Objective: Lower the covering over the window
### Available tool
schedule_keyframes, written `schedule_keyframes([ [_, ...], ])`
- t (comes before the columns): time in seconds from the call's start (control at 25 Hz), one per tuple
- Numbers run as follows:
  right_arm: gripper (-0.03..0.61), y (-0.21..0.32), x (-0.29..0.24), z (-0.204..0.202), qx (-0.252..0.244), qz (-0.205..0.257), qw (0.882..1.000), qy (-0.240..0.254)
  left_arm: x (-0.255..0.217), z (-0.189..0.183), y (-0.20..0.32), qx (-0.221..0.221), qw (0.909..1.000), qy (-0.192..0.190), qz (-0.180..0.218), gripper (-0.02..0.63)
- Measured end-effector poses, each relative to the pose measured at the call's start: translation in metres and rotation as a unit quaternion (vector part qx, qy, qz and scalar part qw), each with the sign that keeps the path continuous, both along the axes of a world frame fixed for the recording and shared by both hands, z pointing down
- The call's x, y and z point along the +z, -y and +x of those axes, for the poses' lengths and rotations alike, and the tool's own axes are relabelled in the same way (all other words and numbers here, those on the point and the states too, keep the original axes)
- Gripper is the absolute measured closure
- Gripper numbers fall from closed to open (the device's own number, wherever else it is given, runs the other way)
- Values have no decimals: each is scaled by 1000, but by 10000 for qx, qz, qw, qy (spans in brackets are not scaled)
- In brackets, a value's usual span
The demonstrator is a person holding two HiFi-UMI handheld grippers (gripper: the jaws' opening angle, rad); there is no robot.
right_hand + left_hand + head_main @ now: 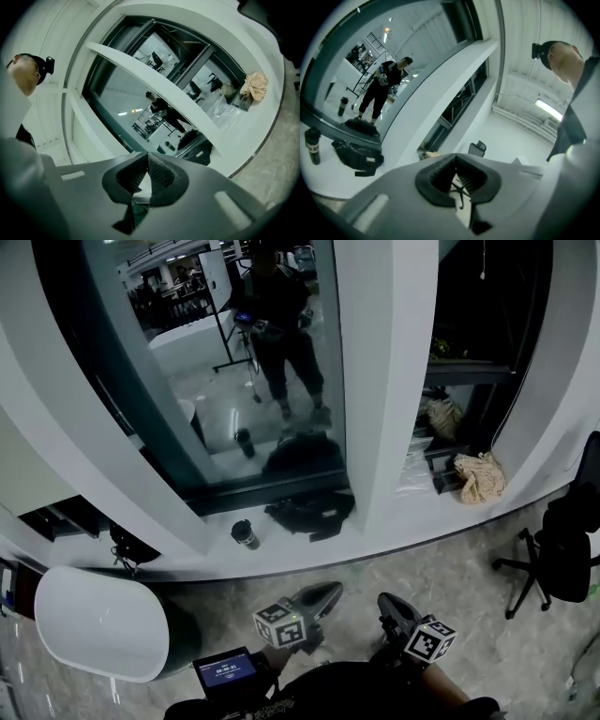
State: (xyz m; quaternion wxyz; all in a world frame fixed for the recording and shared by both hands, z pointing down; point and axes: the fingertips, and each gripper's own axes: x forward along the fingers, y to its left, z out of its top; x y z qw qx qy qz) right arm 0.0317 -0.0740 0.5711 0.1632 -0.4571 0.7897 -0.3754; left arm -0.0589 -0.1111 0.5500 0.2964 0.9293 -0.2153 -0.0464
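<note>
Below the window (187,381), a ledge (291,554) holds bag (309,512), bottle (245,533), crumpled cloth (480,477).

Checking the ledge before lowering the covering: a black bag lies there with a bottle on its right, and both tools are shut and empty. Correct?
Not quite. The head view shows the bottle on the left of the black bag on the ledge, not the right. The left tool and right tool are shut and empty.

The window glass (192,399) is glossy and reflective, the floor (450,570) polished, speckled stone.
</note>
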Motion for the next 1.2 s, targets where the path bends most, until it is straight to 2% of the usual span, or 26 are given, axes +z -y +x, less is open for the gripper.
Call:
schedule_keyframes([
  [0.08, 569, 24, 0, 13, -95, 1, 9999, -60, -9, 4, 40, -133, 9998, -59, 164, 612],
  [0.24, 560, 84, -6, 44, -451, 144, 9989, -57, -46, 22, 125, -505, 9958, -112, 758, 609],
  [0.28, 554, 99, -9, 54, -550, 199, 9983, -62, -59, 30, 143, -580, 9938, -156, 930, 588],
  [0.44, 554, 147, -14, 84, -952, 367, 9948, -75, -123, 58, 212, -796, 9835, -455, 1558, 557],
  [0.64, 555, 185, -10, 104, -1274, 308, 9914, -13, -195, 78, 279, -1114, 9689, -798, 2060, 540],
  [0.72, 555, 196, -12, 111, -1198, 301, 9923, 44, -215, 81, 303, -1194, 9637, -915, 2207, 539],
  [0.8, 555, 207, -16, 119, -986, 347, 9945, 57, -238, 85, 323, -1091, 9581, -1114, 2405, 520],
  [0.92, 555, 220, -18, 131, -508, 347, 9981, 86, -278, 96, 342, -730, 9460, -1446, 2808, 485],
  [1.08, 557, 228, -14, 134, 26, 271, 9995, 132, -314, 119, 363, -217, 9359, -1582, 3140, 471],
  [1.12, 558, 229, -11, 134, 137, 223, 9996, 135, -317, 120, 366, -146, 9348, -1595, 3170, 502],
  [1.16, 558, 230, -9, 134, 228, 194, 9995, 128, -318, 120, 369, -139, 9343, -1573, 3197, 601],
  [1.2, 561, 230, -9, 133, 303, 179, 9993, 100, -317, 119, 371, -152, 9343, -1510, 3226, 600],
])
